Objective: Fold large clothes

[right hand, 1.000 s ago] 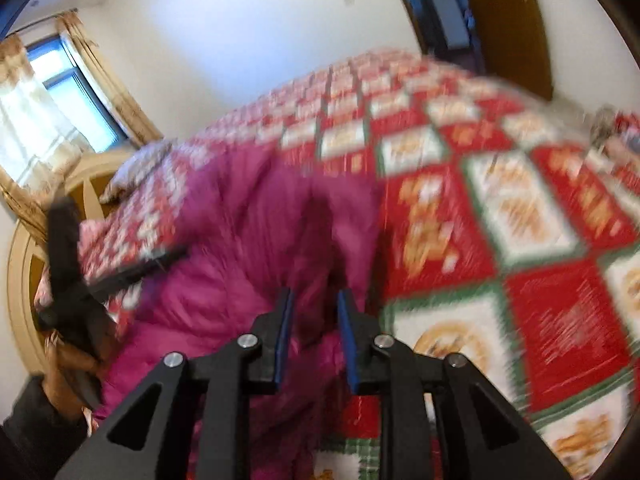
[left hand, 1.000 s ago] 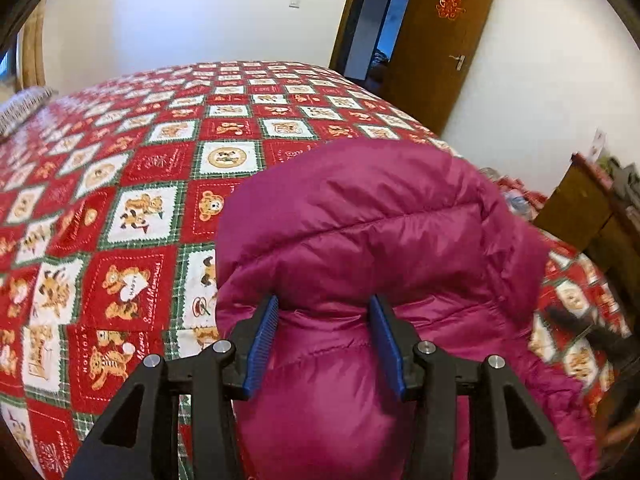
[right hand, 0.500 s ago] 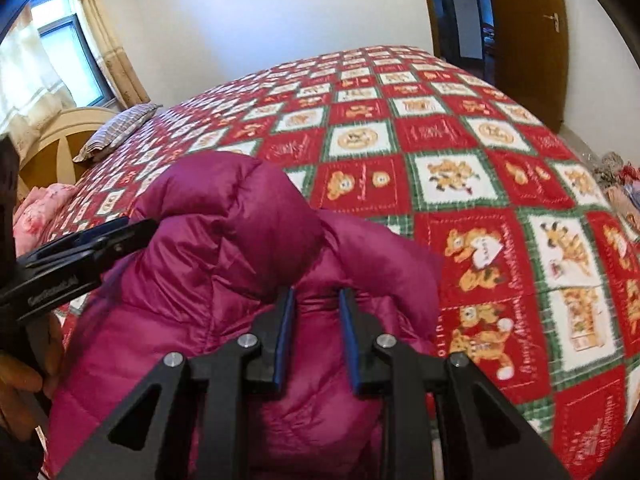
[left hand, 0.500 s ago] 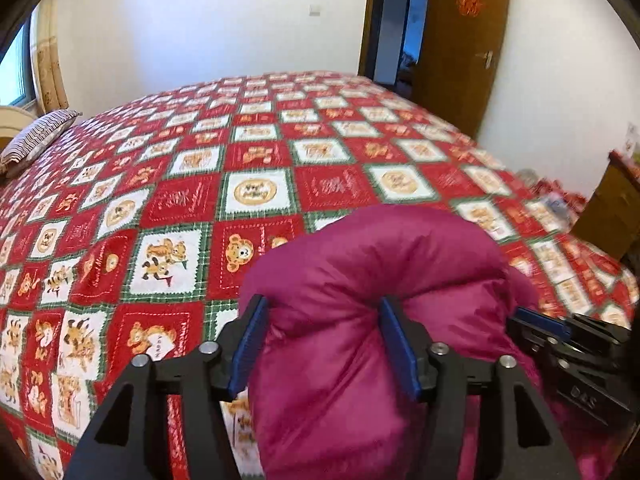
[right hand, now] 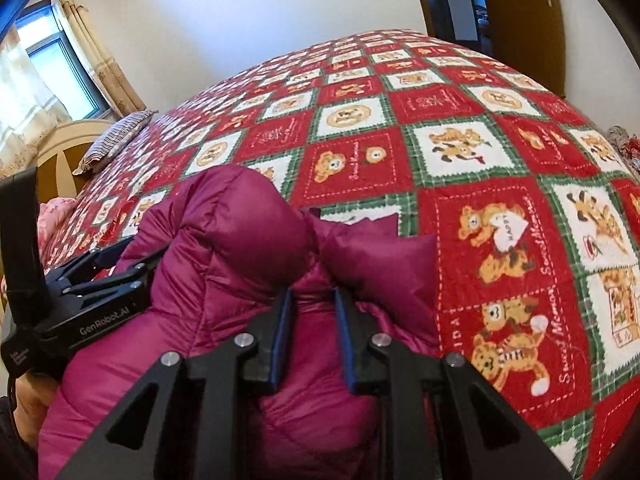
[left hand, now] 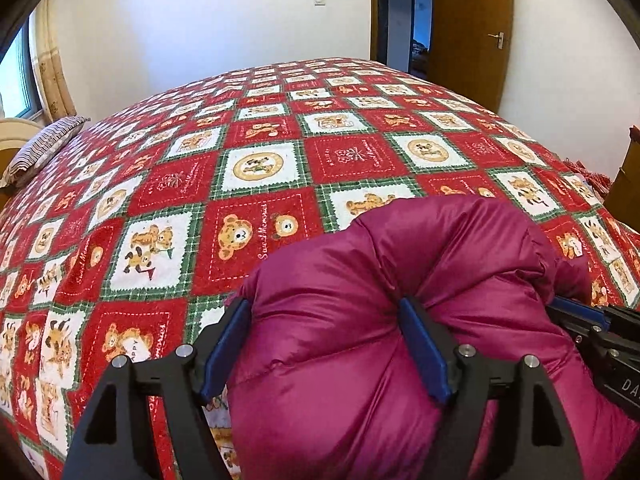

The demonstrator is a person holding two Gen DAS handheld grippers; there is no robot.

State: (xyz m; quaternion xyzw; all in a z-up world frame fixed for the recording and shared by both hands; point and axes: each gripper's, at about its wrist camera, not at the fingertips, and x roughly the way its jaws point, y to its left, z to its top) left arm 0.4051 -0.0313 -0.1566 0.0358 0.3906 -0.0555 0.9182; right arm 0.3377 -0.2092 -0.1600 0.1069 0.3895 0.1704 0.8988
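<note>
Down it comes: the magenta puffer jacket (left hand: 400,320), higher a second ago, now settles on the bedspread's (left hand: 260,168) near edge, left gripper (left hand: 324,344) and right gripper (right hand: 312,332) both still pinching its bulk, fold nearly laid.

Beyond the puffy jacket (left hand: 360,340) the bedspread (left hand: 280,152) lies open, except a pillow (left hand: 44,148) at its far-left edge.

The jacket (left hand: 400,320) lies on the bed (left hand: 260,168) at its near edge; a pillow (left hand: 44,148) sits far left, a door (left hand: 468,32) beyond.
</note>
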